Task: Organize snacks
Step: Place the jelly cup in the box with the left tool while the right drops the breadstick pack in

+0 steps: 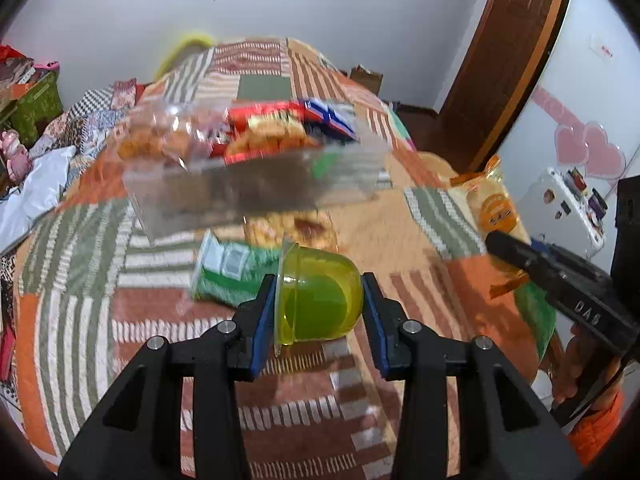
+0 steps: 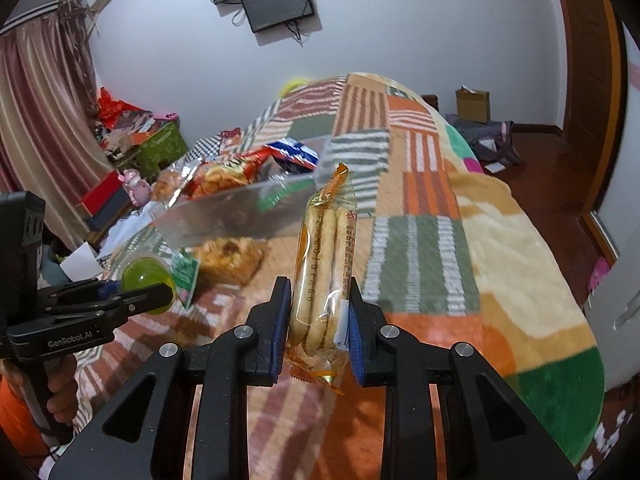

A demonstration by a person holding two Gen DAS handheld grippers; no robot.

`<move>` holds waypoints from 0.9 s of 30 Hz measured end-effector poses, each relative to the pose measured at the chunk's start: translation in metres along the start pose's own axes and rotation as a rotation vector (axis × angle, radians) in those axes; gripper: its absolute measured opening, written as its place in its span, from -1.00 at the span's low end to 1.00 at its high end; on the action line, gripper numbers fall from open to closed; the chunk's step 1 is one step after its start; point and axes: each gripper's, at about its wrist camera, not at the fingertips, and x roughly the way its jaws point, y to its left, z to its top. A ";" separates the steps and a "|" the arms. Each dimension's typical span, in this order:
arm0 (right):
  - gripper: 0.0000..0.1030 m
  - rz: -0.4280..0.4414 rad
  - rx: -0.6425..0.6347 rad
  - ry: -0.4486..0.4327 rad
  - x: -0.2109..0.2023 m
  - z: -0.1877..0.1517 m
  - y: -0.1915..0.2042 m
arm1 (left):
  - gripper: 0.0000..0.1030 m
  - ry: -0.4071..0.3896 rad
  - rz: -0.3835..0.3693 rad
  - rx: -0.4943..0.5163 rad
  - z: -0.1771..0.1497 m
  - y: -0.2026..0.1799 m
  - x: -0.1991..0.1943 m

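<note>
I have the left gripper [image 1: 319,312] pinching the jelly cup [image 1: 316,294] and the right gripper [image 2: 319,328] pinching the biscuit pack [image 2: 324,276], both lifted toward the bin [image 1: 256,188], likely for dropping in.

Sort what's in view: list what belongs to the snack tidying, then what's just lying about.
Job:
yellow-green plastic jelly cup in the left gripper
orange-wrapped biscuit stick packet in the right gripper
clear plastic bin of snacks
green snack packet

Lying about:
pink toy figure
wall-mounted black screen
brown cardboard box

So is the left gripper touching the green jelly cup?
Touching: in the left wrist view, both blue pads of the left gripper press the jelly cup.
</note>
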 end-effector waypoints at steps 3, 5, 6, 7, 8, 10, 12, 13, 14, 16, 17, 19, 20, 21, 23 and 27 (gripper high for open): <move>-0.55 0.009 -0.011 -0.004 0.006 0.010 0.005 | -0.22 -0.023 0.005 -0.006 0.014 0.004 -0.005; -0.55 0.013 -0.018 -0.006 0.010 0.016 0.008 | -0.22 -0.035 0.009 -0.010 0.024 0.008 -0.007; -0.55 0.015 -0.021 -0.007 0.011 0.019 0.009 | -0.22 -0.041 0.011 -0.010 0.028 0.009 -0.008; -0.55 0.018 -0.023 -0.010 0.014 0.023 0.010 | -0.22 -0.049 0.014 -0.012 0.035 0.012 -0.010; -0.55 0.020 -0.026 -0.011 0.016 0.026 0.010 | -0.22 -0.054 0.015 -0.012 0.037 0.012 -0.010; -0.55 0.023 -0.030 -0.015 0.020 0.033 0.012 | -0.22 -0.067 0.017 -0.011 0.048 0.016 -0.012; -0.55 0.026 -0.034 -0.017 0.026 0.041 0.014 | -0.22 -0.080 0.016 -0.005 0.058 0.019 -0.014; -0.55 0.029 -0.036 -0.019 0.029 0.045 0.015 | -0.22 -0.087 0.018 -0.002 0.063 0.019 -0.014; -0.55 0.030 -0.037 -0.021 0.031 0.048 0.016 | -0.21 -0.094 0.019 0.002 0.066 0.021 -0.015; -0.55 0.032 -0.042 -0.024 0.038 0.056 0.018 | -0.22 -0.105 0.020 0.007 0.073 0.023 -0.015; -0.55 0.033 -0.046 -0.026 0.041 0.059 0.020 | -0.22 -0.108 0.022 0.009 0.078 0.025 -0.014; -0.55 0.036 -0.053 -0.028 0.049 0.066 0.025 | -0.22 -0.111 0.026 0.012 0.085 0.029 -0.011; -0.55 0.037 -0.057 -0.029 0.051 0.069 0.026 | -0.22 -0.113 0.030 0.012 0.089 0.032 -0.008; -0.55 0.038 -0.062 -0.030 0.054 0.071 0.029 | -0.22 -0.114 0.033 0.012 0.091 0.033 -0.006; -0.55 0.041 -0.072 -0.030 0.063 0.078 0.033 | -0.22 -0.116 0.038 0.006 0.097 0.039 0.000; -0.55 0.039 -0.089 -0.029 0.079 0.088 0.037 | -0.22 -0.111 0.048 -0.007 0.109 0.052 0.014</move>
